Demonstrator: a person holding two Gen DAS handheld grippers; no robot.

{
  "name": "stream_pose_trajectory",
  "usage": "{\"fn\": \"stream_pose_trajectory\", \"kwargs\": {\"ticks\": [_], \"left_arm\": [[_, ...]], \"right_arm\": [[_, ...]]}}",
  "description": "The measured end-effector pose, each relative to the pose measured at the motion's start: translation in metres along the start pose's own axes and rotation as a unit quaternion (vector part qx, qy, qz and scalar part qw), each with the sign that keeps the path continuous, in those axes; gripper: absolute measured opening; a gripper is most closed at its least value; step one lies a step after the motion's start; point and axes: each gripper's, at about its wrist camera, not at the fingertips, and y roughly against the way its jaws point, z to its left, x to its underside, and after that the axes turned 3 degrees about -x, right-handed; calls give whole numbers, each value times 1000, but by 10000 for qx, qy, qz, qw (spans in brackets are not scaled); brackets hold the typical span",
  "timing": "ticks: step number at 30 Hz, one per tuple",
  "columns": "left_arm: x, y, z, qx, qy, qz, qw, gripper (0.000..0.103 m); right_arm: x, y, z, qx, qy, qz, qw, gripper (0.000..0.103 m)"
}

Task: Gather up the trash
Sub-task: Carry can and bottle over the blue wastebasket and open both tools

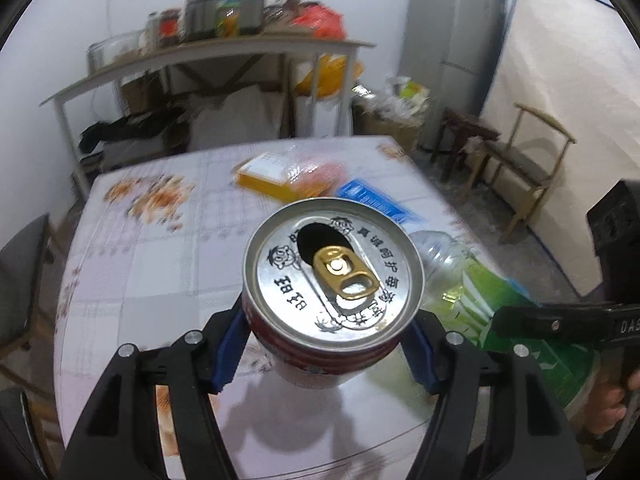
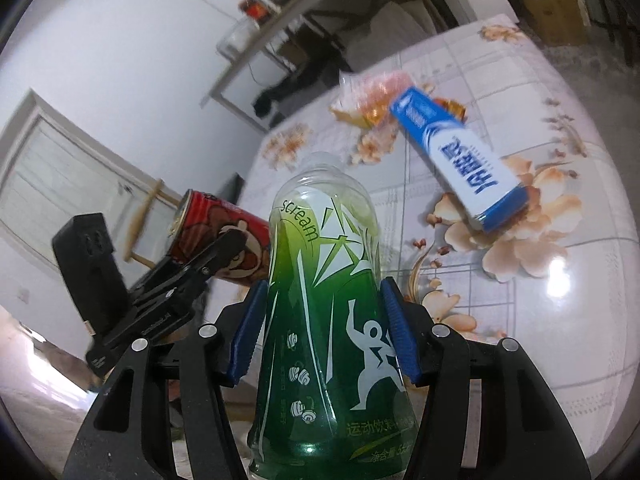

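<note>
My left gripper [image 1: 326, 354] is shut on a red drink can [image 1: 334, 268], opened, held above the table with its silver top facing the camera. The can also shows in the right wrist view [image 2: 224, 236], with the left gripper [image 2: 216, 252] around it. My right gripper [image 2: 324, 332] is shut on a green plastic bottle [image 2: 324, 300] with a white figure print, held lifted. The bottle shows at right in the left wrist view [image 1: 476, 292]. A blue and white box [image 2: 456, 152] and a yellow packet under clear wrap [image 2: 372, 100] lie on the table.
The table has a floral plastic cloth [image 2: 540, 280]. Behind it stand a cluttered side table [image 1: 224, 56], a grey fridge [image 1: 452, 40] and a wooden chair [image 1: 528, 160]. A dark chair [image 1: 20, 272] is at the table's left. The box [image 1: 372, 196] and packet [image 1: 288, 176] lie at the table's far side.
</note>
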Motion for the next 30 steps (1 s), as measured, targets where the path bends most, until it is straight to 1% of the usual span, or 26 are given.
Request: {"fn": "stream_pose_trajectory", "kwargs": {"ticks": [2,4,5,6,7,9,10,11,12,13,14,15,16,17,18,19,21,23,25,27,28,29,30], "left_arm": [[-12,4,-14,242,-99,-84,9996,66],[-25,4,-30,503,-202,-112,9985,66],[-35,2,-44,706,-283,-97,9971,66],[-40,0,-53,829,-331,-79,9960,66],[-47,-2,-64,1000,-391,-53,9942,66],[-63,-10,-96,1499,-536,60,9872,66],[-69,-14,-108,1641,-578,132,9847,66],[-76,-20,-127,1843,-670,245,9803,66],[-82,-27,-144,2037,-759,333,9755,66],[-87,-33,-161,2183,-827,424,9714,66],[-92,-44,-187,2371,-942,601,9650,66],[-95,-50,-202,2492,-1006,715,9606,66],[-98,-62,-228,2640,-1099,932,9537,66],[-96,-70,-247,2713,-1187,1076,9491,66],[-95,-81,-269,2830,-1322,1239,9419,66],[-93,-89,-287,2895,-1421,1365,9367,66],[-83,-118,-333,2933,-1667,1780,9244,66],[-73,-142,-368,2892,-1835,2118,9153,66],[-63,-167,-400,2827,-1976,2367,9083,66],[-59,-185,-428,2807,-2062,2495,9036,66],[-59,-196,-443,2843,-2081,2590,8993,66],[-60,-204,-454,2867,-2072,2663,8966,67],[-61,-209,-460,2845,-2049,2669,8977,70]], "right_arm": [[2,23,-6,-118,-135,-280,9994,54],[6,46,-15,-135,-282,-561,9979,54],[8,60,-21,-106,-376,-729,9966,54],[10,71,-26,-56,-467,-895,9949,54],[14,90,-37,51,-612,-1138,9916,54],[22,120,-55,261,-872,-1516,9842,54],[29,140,-68,403,-1081,-1759,9776,54],[36,156,-81,512,-1282,-1955,9709,54],[47,177,-99,640,-1583,-2200,9604,54],[56,190,-111,729,-1800,-2349,9524,54],[67,204,-126,842,-2061,-2506,9421,54],[74,213,-136,923,-2238,-2602,9347,54],[86,224,-150,1036,-2498,-2720,9235,54],[97,231,-163,1111,-2733,-2795,9137,54],[105,237,-175,1165,-2930,-2847,9053,54],[115,242,-192,1228,-3188,-2898,8941,54],[127,244,-215,1276,-3537,-2910,8797,54],[136,245,-245,1292,-3910,-2918,8633,54],[135,246,-269,1326,-4147,-2917,8517,54],[132,247,-294,1330,-4364,-2959,8392,55],[127,248,-307,1325,-4437,-2985,8345,55],[121,248,-320,1325,-4481,-2973,8326,57],[116,249,-333,1329,-4546,-2969,8292,58]]}}
